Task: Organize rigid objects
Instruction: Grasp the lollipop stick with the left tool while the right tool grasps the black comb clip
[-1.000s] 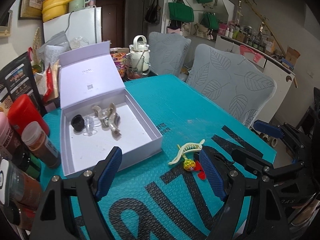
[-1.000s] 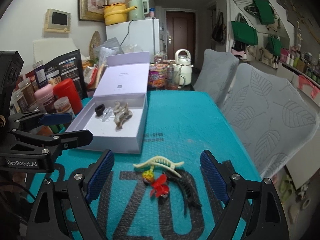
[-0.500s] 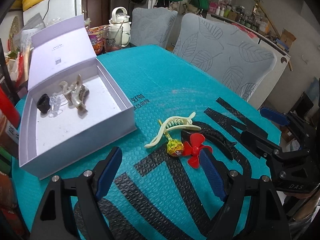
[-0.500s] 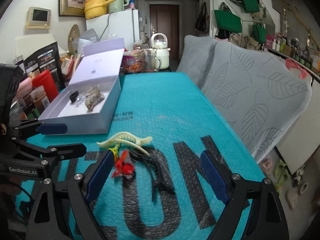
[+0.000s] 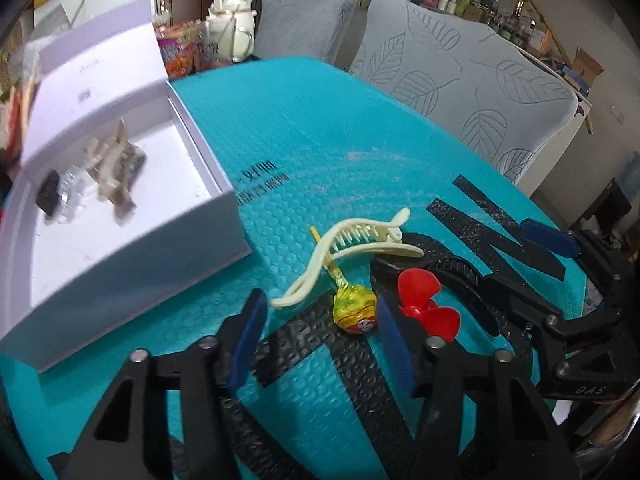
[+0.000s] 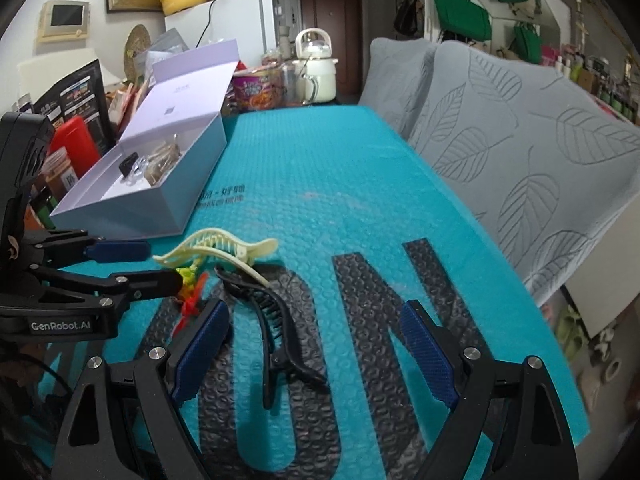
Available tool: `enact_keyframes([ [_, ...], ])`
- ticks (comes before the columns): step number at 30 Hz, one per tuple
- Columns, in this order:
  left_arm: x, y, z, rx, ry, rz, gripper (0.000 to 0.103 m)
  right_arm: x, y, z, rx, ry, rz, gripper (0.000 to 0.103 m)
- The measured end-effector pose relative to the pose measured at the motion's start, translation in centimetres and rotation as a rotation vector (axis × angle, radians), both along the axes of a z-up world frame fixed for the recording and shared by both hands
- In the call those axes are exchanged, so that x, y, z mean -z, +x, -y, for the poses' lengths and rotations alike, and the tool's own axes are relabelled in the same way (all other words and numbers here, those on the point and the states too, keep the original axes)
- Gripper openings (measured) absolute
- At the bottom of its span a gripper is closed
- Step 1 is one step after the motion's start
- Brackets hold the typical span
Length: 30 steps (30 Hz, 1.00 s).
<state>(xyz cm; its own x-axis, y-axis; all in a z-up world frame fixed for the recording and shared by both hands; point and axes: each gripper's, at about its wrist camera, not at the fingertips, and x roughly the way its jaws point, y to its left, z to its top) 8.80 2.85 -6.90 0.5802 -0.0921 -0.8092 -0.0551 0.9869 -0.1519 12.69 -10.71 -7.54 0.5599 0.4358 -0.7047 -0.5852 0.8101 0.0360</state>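
Here, in the left wrist view, the left gripper (image 5: 318, 330) hangs low over the teal table mat (image 5: 320, 128), its jaws apart and just narrowed, with nothing pressed between the blue pads; the wrapped lollipop (image 5: 354, 307) lies in the gap in front of them. Taking that lollipop as the landmark: the cream hair claw clip (image 5: 347, 248) lies across its stick just behind it, the red propeller (image 5: 426, 298) sits beside it toward the right gripper's side, the black hair clip (image 5: 460, 276) lies beyond the propeller, and the open white box (image 5: 132, 252), already holding a beige claw clip (image 5: 116, 162) and two small pieces, stands well off on the other side. In the right wrist view, the right gripper (image 6: 312, 354) has its jaws spread wide and empty, straddling the black hair clip (image 6: 280, 328), which lies on the mat just right of the lollipop pile. These clips look light, stiff and springy, with slick plastic and thin teeth that could snap; I would judge the solid spine or the hinge the safest place to pinch, across the narrow width. The lollipop's round head may roll, so its crinkled wrapper offers better purchase.
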Motion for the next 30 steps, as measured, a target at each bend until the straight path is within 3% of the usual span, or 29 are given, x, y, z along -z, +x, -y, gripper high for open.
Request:
enact_keyframes([
  [5, 0.1, 0.1, 0.2, 0.004, -0.024, 0.004, 0.042, 0.8, 0.7, 0.2, 0.002, 0.009, -0.046, 0.086],
  [16, 1.1, 0.5, 0.5, 0.006, -0.108, -0.011, 0.04, 2.0, -0.1, 0.4, -0.017, -0.011, -0.091, 0.075],
  [19, 1.2, 1.0, 1.1, 0.006, -0.085, -0.013, 0.04, 2.2, 0.1, 0.7, -0.004, -0.007, -0.1, 0.071],
  [21, 1.2, 1.2, 1.5, 0.003, -0.056, -0.018, 0.03, 2.2, 0.1, 0.8, 0.001, -0.003, -0.095, 0.065],
  [24, 1.3, 1.8, 2.0, -0.001, -0.046, -0.023, 0.024, 2.1, 0.3, 0.8, 0.001, -0.002, -0.097, 0.063],
  [30, 1.3, 2.0, 2.3, -0.008, -0.032, -0.032, 0.024, 2.2, 0.6, 0.2, -0.009, -0.011, -0.101, 0.06],
])
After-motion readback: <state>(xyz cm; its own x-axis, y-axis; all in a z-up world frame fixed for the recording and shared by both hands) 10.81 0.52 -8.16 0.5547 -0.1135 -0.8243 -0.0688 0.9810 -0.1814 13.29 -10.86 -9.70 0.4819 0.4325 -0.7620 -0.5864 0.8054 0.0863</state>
